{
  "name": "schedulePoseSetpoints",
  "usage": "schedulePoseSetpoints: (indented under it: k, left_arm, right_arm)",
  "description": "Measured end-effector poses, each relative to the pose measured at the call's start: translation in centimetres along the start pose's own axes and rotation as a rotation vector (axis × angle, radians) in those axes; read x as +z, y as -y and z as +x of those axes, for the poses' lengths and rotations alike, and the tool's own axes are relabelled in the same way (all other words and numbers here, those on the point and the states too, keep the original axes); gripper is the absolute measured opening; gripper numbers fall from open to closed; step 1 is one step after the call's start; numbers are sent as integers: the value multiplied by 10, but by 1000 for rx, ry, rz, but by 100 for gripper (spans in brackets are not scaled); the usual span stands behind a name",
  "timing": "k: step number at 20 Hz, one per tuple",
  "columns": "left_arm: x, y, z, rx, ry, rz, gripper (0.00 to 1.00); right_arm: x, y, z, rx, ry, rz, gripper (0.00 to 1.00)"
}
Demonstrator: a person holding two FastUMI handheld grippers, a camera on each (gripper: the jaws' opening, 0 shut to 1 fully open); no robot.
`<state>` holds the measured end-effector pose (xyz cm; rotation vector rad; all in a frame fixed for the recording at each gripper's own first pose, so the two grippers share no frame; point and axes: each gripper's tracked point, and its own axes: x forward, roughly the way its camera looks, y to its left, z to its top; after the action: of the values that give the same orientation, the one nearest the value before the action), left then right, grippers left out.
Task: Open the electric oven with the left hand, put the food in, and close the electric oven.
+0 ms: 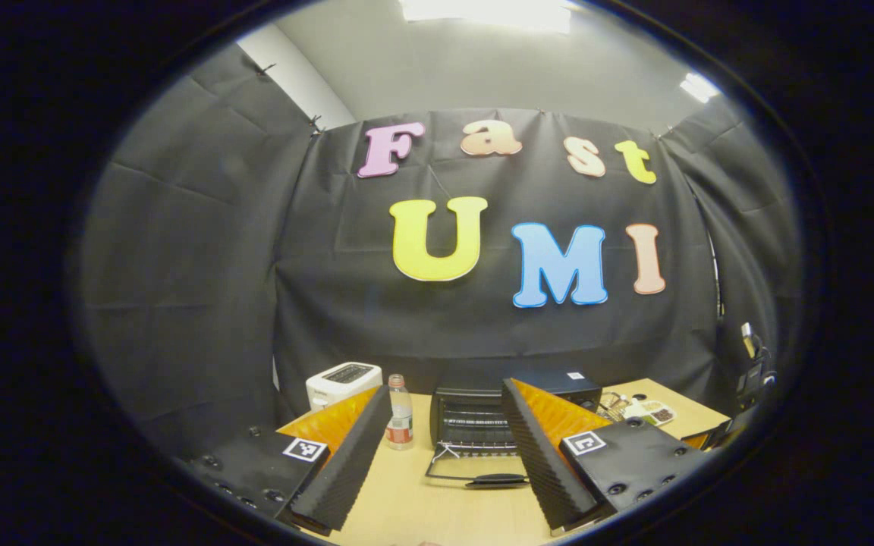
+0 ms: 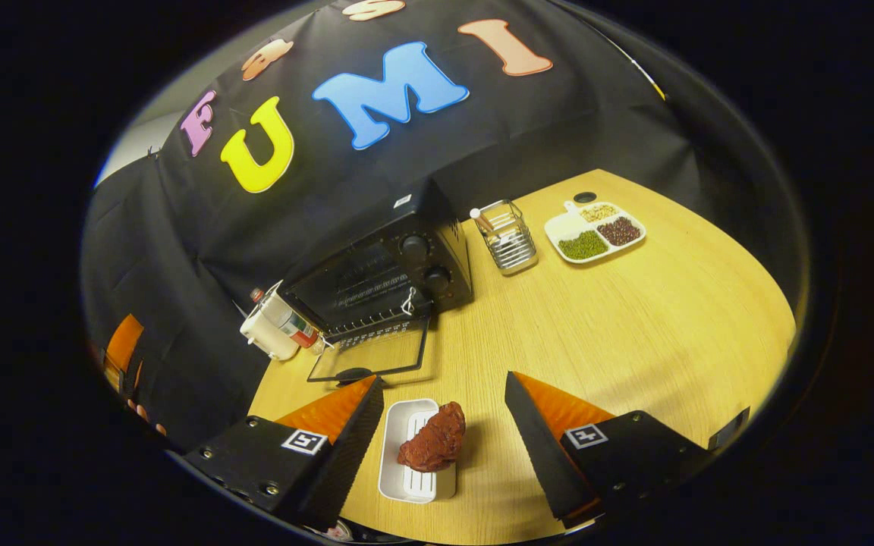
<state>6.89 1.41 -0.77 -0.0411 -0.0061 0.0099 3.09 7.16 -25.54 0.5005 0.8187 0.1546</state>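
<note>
The pale wood-grain table (image 2: 634,318) carried a boxy black metal electric oven (image 2: 384,277) against the booth wall, its glass door (image 2: 372,355) folded flat onto the tabletop, wire racks visible inside in the left gripper view. Just left of the oven stood a white plastic toaster (image 1: 342,383) and a clear plastic bottle with a red label (image 1: 400,413); to its right, a square wire basket (image 2: 511,236) and a white divided dish of dried beans (image 2: 595,231). A glossy reddish-brown lump of food (image 2: 433,438) lay on a small white ridged rectangular tray (image 2: 405,462), near the front edge. The right gripper (image 2: 441,413) was spread wide around tray and food, touching neither. The left gripper (image 1: 444,425) was likewise wide open, empty, facing the oven
</note>
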Motion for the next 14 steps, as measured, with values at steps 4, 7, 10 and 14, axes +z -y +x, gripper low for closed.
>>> schedulePoseSetpoints:
  k: [4, 7, 10, 14]
  left_arm:
    - [7, -7, -3, 18, 12, -5, 100]
    - [5, -15, -7, 35, 9, -9, 100]
    - [2, -22, -9, 51, 1, -12, 97]
    - [4, -28, -11, 59, 2, -24, 100]
  right_arm:
    - [-21, 6, 13, 1, -70, 68, 98]
    - [-35, 10, 19, 2, -119, 126, 98]
    - [-49, 10, 26, -2, -162, 174, 98]
    - [-63, 4, 30, 19, -208, 221, 81]
